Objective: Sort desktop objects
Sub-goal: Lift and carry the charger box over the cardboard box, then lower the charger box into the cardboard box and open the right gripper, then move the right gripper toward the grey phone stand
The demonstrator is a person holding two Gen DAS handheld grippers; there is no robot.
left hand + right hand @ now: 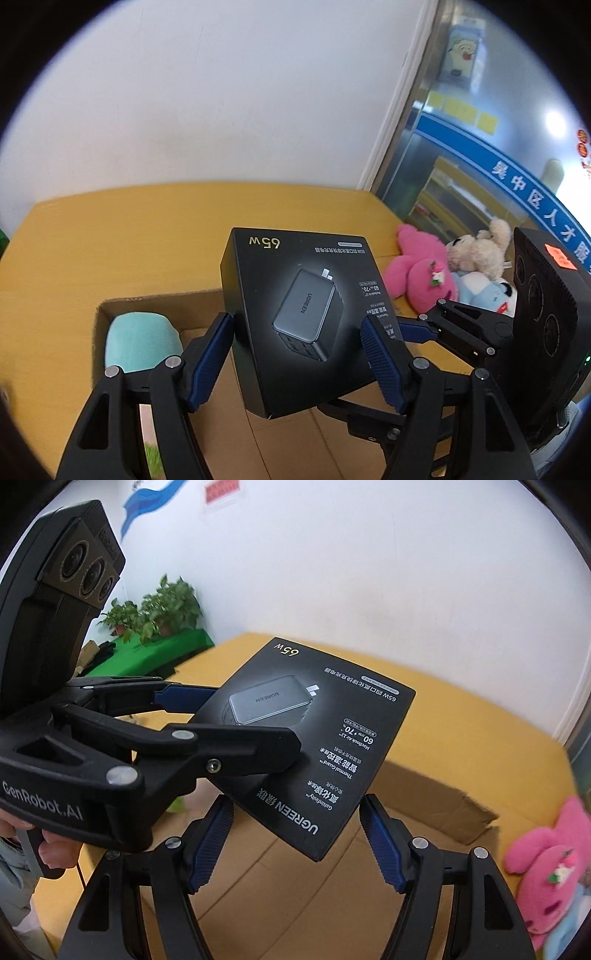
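Observation:
A black UGREEN 65W charger box (pixel 295 317) is held in the air over an open cardboard box (pixel 159 297). My left gripper (pixel 299 354) is shut on the charger box, one blue pad on each side. In the right wrist view the left gripper (pixel 236 723) clamps the charger box (pixel 314 746) from the left. My right gripper (pixel 295 840) is open, its fingers just below the box's near corner, not touching it. It enters the left wrist view (pixel 424 325) from the right.
A teal plush (pixel 142 341) lies inside the cardboard box (pixel 436 794). A pink plush (pixel 421 273) and a beige bear (pixel 476 251) lie on the yellow table (pixel 110 236) at the right. Potted plants (pixel 155 609) stand far left. A white wall is behind.

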